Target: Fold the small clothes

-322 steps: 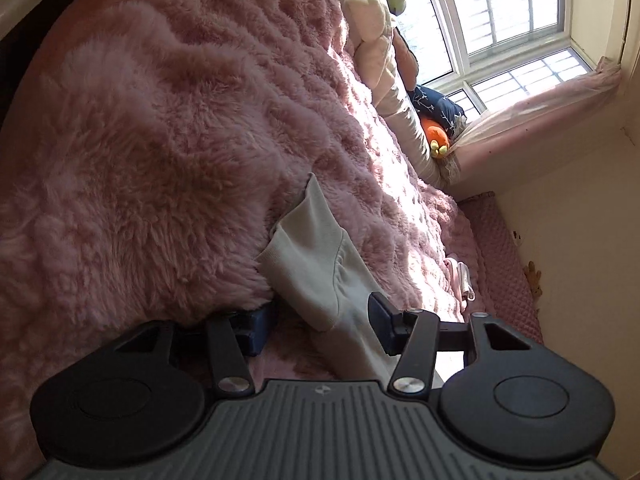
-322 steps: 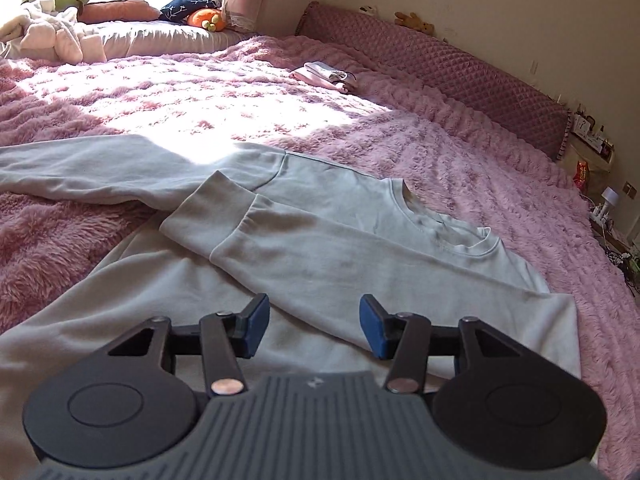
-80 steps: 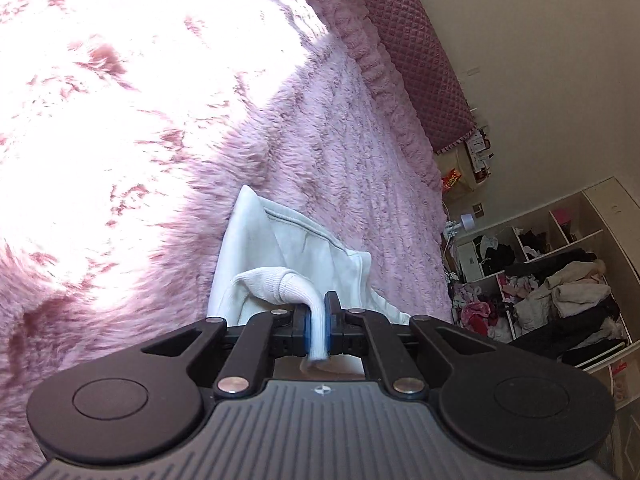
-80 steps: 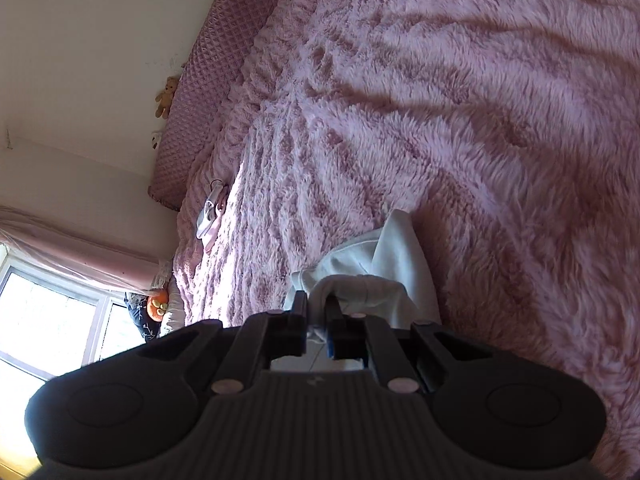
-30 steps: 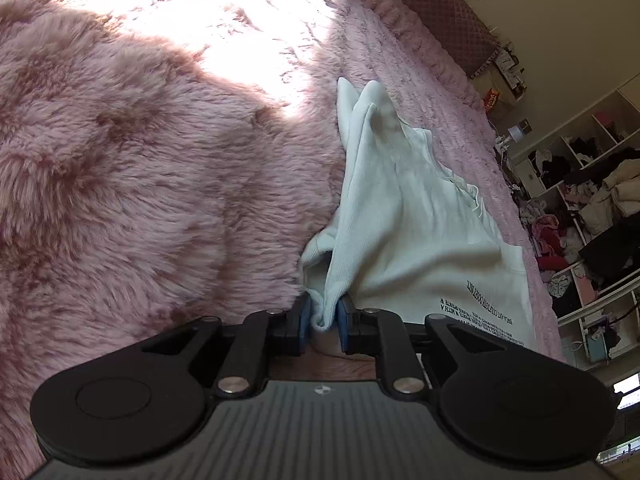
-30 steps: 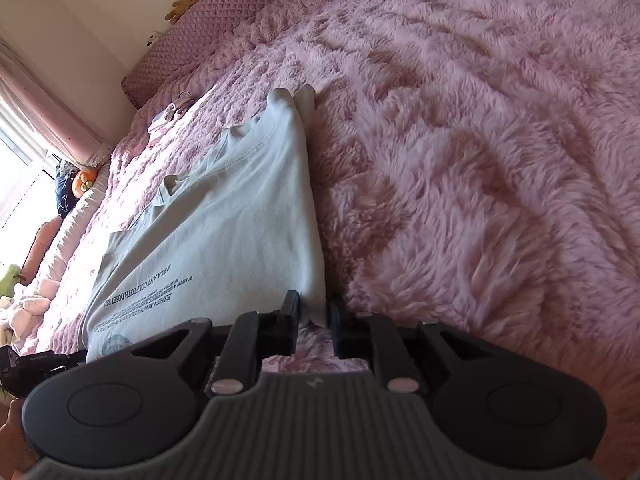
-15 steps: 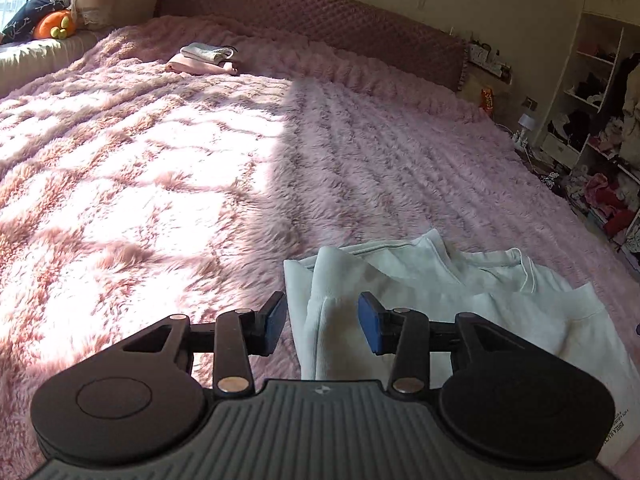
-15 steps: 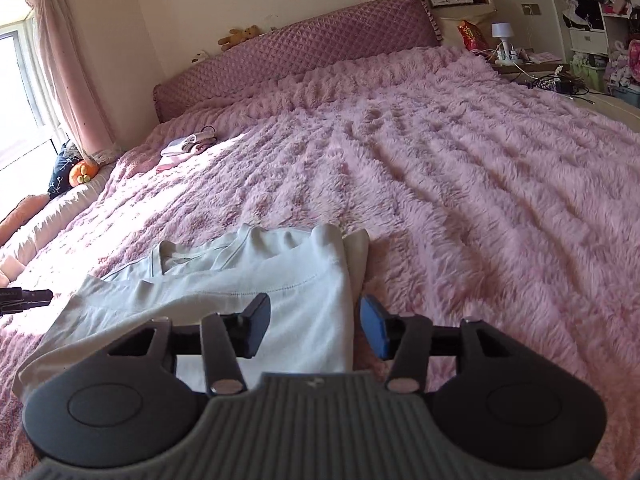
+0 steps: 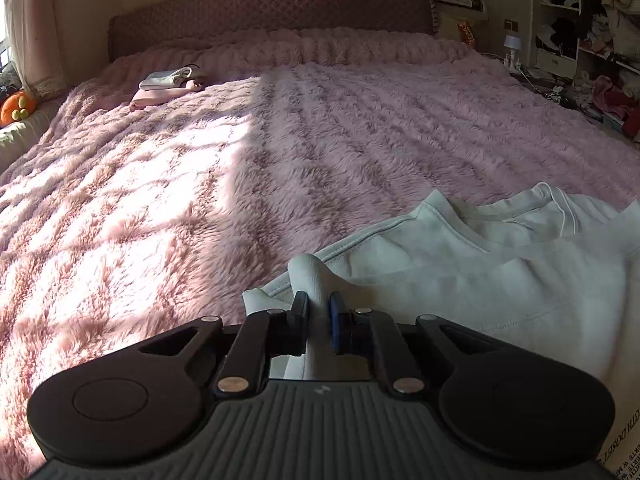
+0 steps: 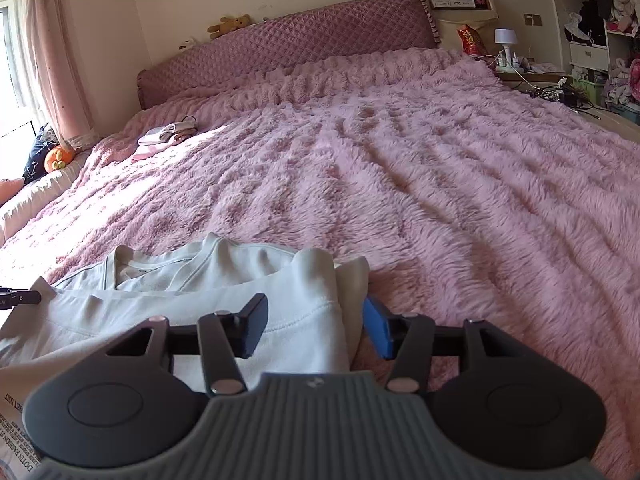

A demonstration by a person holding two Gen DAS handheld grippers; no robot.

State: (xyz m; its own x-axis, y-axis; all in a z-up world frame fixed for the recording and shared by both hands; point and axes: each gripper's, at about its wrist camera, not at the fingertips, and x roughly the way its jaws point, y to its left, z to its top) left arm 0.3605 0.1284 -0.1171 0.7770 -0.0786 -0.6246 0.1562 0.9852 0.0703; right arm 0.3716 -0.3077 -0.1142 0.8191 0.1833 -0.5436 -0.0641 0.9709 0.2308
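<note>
Sweatshirt (image 9: 500, 280) lying on pink blanket (image 9: 200, 208), at near edge of bed, partly folded, neckline facing headboard (image 9: 272, 4). Pale, whitish-green fabric; printed black text visible at its near edge in both views.

Left claw (image 9: 319, 316) pinched tight on raised fold of sweatshirt at its left edge, cloth bunched up between fingers (image 9: 339, 322), one pad blue. Rest of sweatshirt spread to right of claw, collar ribbing further out.

Right claw (image 10: 316, 326) spread wide, straddling right edge of sweatshirt (image 10: 208, 308), gripping nothing. Dark finger (image 10: 254, 322) resting above cloth; blue finger (image 10: 378, 330) just past edge, over blanket (image 10: 440, 200). Doubled layers of fabric stacked at that right edge, between fingers. Tip of left claw poking in at far left of right view, low over cloth.

Far off near headboard: small stack of folded clothes (image 9: 166, 86), also seen in right view (image 10: 164, 138). Teddy (image 10: 230, 24) sitting on top of headboard. Orange plush (image 10: 58, 158) by curtain (image 10: 52, 52) at left. Lamp (image 10: 505, 46) and red snack bag (image 10: 469, 38) beyond bed at right, shelves (image 9: 592, 20) of clothes behind.
</note>
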